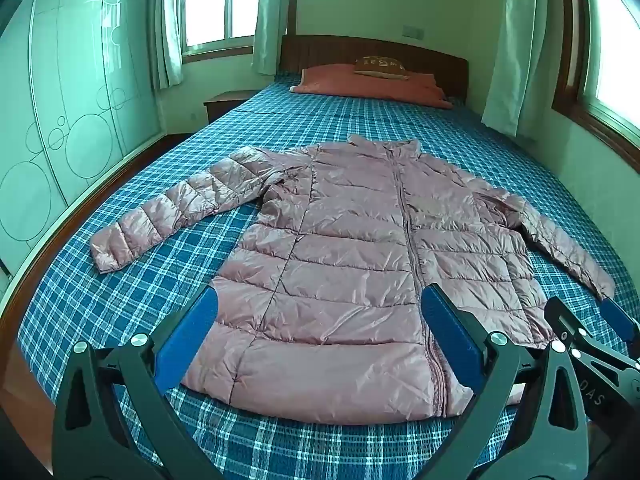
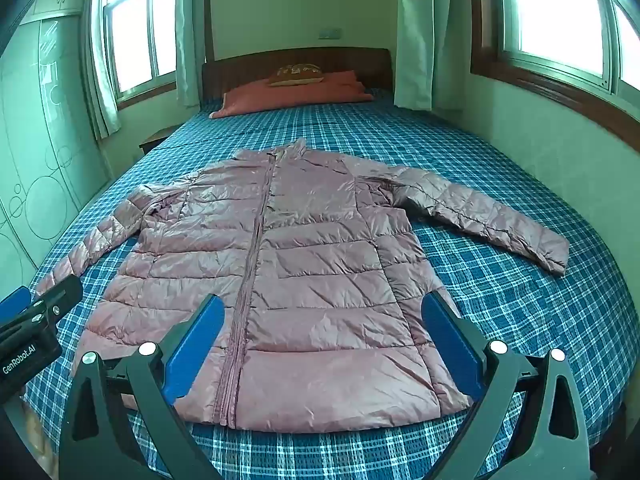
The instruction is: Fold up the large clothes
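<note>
A pink quilted puffer jacket (image 1: pixel 352 256) (image 2: pixel 296 264) lies flat and zipped on the bed, collar toward the headboard, both sleeves spread outward. My left gripper (image 1: pixel 320 312) hovers above the jacket's hem on its left half, jaws wide open with nothing between the blue pads. My right gripper (image 2: pixel 324 316) hangs over the hem's right half, also wide open and holding nothing. The right gripper's body (image 1: pixel 588 340) shows at the right edge of the left wrist view, and the left gripper's body (image 2: pixel 36 320) shows at the left edge of the right wrist view.
The bed has a blue plaid sheet (image 1: pixel 120 288) (image 2: pixel 520 300). An orange pillow (image 1: pixel 368 84) with a brown cushion (image 1: pixel 382 66) lies by the wooden headboard (image 1: pixel 320 50). A wardrobe (image 1: pixel 60 120) stands left, a wall with windows (image 2: pixel 560 20) right, a nightstand (image 1: pixel 224 102) far left.
</note>
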The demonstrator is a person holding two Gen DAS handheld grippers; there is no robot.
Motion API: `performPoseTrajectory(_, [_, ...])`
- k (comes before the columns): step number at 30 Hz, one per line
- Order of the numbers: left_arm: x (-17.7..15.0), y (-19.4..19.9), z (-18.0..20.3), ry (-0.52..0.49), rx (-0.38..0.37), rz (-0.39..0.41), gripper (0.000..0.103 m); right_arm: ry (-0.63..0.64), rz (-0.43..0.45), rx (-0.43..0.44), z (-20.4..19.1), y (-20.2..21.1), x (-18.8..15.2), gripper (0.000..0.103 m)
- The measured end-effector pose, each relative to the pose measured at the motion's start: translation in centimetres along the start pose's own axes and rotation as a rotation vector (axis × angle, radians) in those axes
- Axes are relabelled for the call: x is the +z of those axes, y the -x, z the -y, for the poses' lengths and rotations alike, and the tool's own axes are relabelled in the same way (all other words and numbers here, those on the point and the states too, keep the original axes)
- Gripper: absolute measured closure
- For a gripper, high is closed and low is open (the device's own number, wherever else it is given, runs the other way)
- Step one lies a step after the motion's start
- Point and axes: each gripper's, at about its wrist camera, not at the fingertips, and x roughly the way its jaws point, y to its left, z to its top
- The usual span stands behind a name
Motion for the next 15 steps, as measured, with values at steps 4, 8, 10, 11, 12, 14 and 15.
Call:
performPoseTrajectory(4, [0.01,-0.15,0.16,0.0,0.009,-0.003,0.002,0.003,-0.001,-0.001,0.06,-0.07,-0.08,0.005])
performPoseTrajectory(8, [-0.23,0.32,0.17,0.003,0.003,-0.005,0.002,0.004,-0.002,-0.002,0.12,-0.14,-0.15,0.005])
performPoseTrajectory(10, [-0.35,0.38,0.3,0.003,0.003,-0.005,0.002,0.004,-0.003,-0.001,0.16,-0.18,-0.19,0.005])
performPoseTrajectory(11, [-0.41,0.42,0.44,0.003,0.003,-0.004,0.002,0.005,-0.003,0.0,0.19,-0.2,-0.21,0.005])
performPoseTrajectory(12, [-0.45,0.42,0.36,0.005,0.002,-0.005,0.002,0.005,-0.002,0.0,0.21,-0.2,-0.24,0.005])
performPoseTrajectory(14, [-0.4,0.24,0.15,0.006,0.0,-0.011,0.002,0.005,-0.001,-0.002,0.21,-0.22,-0.29,0.005])
performPoseTrajectory(15, [-0.43,0.28,0.16,0.005,-0.002,-0.011,0.002,0.005,-0.001,-0.002,0.22,-0.23,-0.32,0.005])
